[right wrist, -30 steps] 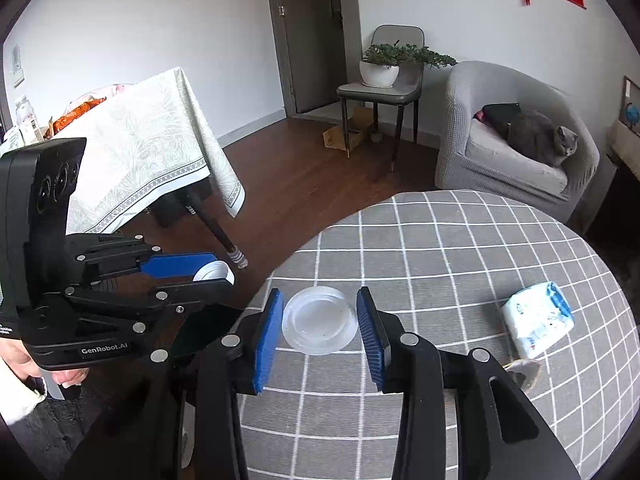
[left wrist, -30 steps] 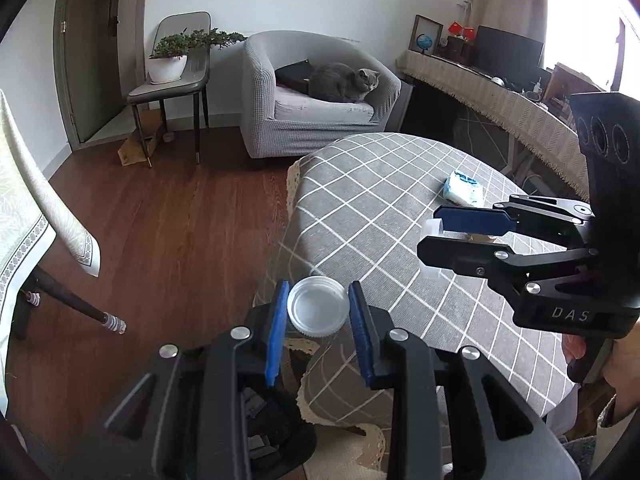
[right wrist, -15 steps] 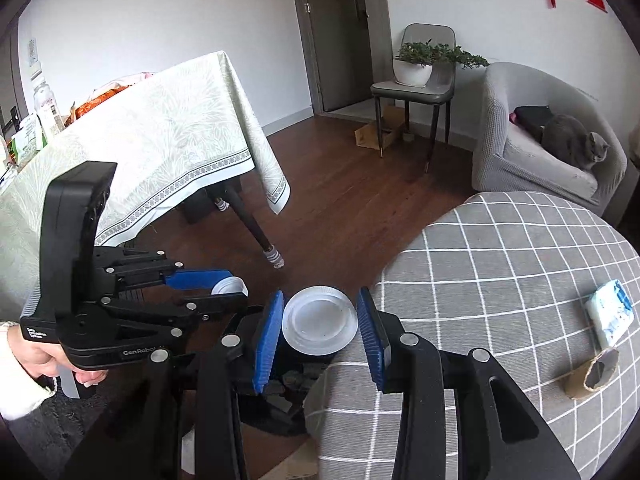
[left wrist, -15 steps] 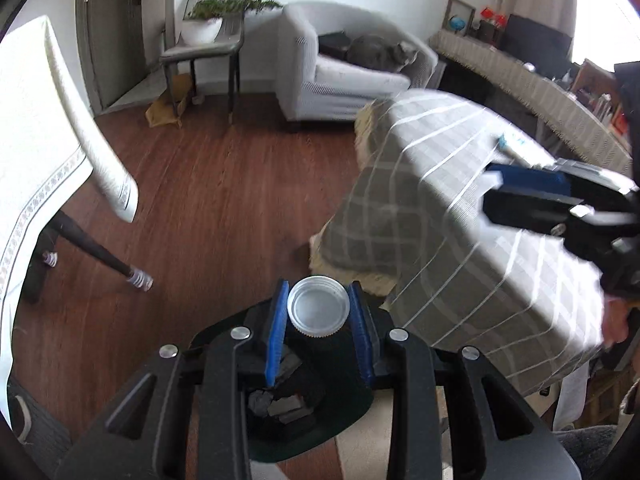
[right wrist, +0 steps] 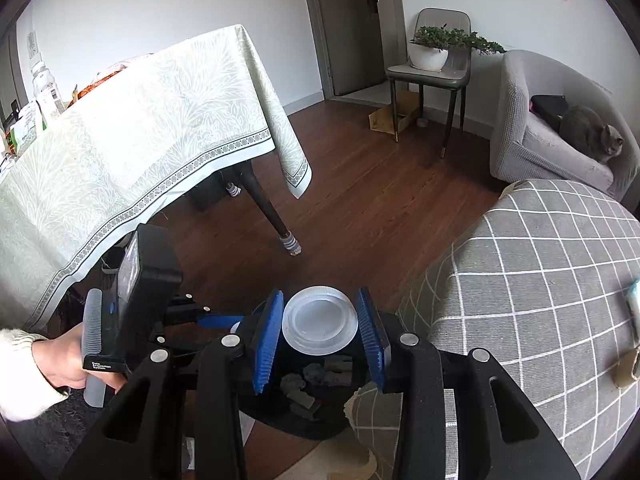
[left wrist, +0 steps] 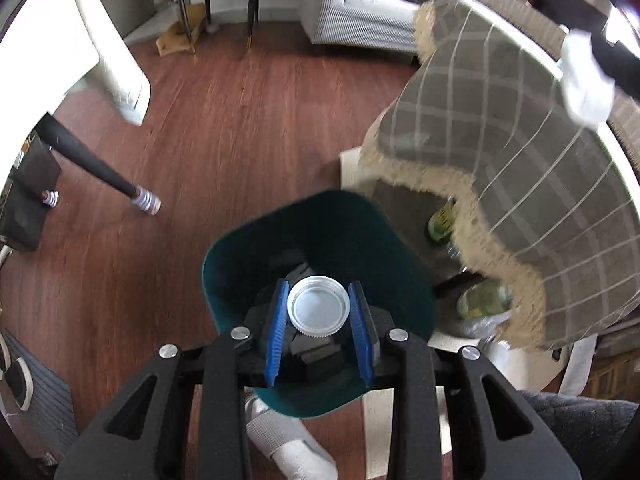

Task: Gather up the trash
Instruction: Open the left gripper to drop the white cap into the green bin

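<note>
Hovering over the dark green bin (left wrist: 248, 240): left gripper (left wrist: 319, 312) clamping a white cap (left wrist: 318, 310) between its jaws, right gripper (right wrist: 320, 322) clamping a clear lid (right wrist: 319, 320). Neither dropped yet; packet (right wrist: 632, 308) remaining on the surface (right wrist: 540, 260).

No print here is sharp enough to read

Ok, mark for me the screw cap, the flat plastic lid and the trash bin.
screw cap (left wrist: 318, 310), left wrist view, on its hollow centre.
flat plastic lid (right wrist: 320, 319), right wrist view, on its middle.
trash bin (left wrist: 280, 220), left wrist view, on its far inner wall.
</note>
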Demonstrator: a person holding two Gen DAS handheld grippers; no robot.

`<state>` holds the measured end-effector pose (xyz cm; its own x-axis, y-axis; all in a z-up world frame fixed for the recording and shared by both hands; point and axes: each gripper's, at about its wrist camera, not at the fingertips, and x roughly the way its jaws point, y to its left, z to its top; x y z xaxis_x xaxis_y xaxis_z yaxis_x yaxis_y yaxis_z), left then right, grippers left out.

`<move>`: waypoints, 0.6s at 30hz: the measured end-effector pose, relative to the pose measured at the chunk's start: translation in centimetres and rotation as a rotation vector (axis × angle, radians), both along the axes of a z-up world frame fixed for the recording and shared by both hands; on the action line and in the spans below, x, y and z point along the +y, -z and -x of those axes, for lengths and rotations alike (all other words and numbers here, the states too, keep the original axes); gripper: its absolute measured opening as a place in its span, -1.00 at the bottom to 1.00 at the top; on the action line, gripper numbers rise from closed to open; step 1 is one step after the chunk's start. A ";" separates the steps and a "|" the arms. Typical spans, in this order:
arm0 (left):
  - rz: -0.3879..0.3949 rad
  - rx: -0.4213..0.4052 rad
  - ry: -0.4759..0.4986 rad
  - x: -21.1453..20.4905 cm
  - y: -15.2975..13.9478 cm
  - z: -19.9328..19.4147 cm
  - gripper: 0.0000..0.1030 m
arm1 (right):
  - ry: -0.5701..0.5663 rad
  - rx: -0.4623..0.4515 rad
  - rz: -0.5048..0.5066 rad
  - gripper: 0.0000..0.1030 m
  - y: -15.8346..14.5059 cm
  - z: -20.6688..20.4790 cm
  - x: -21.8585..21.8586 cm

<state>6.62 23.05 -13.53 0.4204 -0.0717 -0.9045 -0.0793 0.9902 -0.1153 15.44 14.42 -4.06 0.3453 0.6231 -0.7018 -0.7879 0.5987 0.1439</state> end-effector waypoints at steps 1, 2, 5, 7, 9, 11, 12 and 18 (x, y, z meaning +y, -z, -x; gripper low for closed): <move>0.002 0.009 0.003 0.1 0.5 0.0 -0.37 | -0.001 0.005 0.001 -0.25 0.1 0.0 0.3; 0.003 0.022 0.007 0.2 1.1 0.2 -0.37 | -0.006 0.010 0.002 -0.25 0.3 0.1 0.5; 0.015 0.058 0.011 0.4 2.3 0.5 -0.36 | -0.019 0.020 0.012 -0.25 0.8 0.3 1.5; 0.020 0.076 0.024 0.4 2.7 0.6 -0.35 | -0.025 0.026 0.019 -0.25 1.1 0.4 2.0; 0.027 0.077 0.028 0.7 2.8 0.9 -0.24 | -0.024 0.032 0.025 -0.25 1.3 0.4 2.4; 0.027 0.065 0.026 1.1 2.5 1.1 -0.05 | -0.021 0.040 0.030 -0.25 1.6 0.3 2.7; 0.036 0.054 0.020 1.3 2.2 1.2 -0.02 | -0.021 0.042 0.032 -0.25 1.7 0.3 2.9; 0.042 0.021 -0.001 2.6 1.2 1.6 0.15 | -0.022 0.053 0.044 -0.25 2.5 -0.2 4.1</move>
<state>5.03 25.62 -14.71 0.4013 -0.1096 -0.9094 -0.0832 0.9843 -0.1553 15.64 18.50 -6.53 0.2939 0.5980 -0.7456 -0.7929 0.5882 0.1592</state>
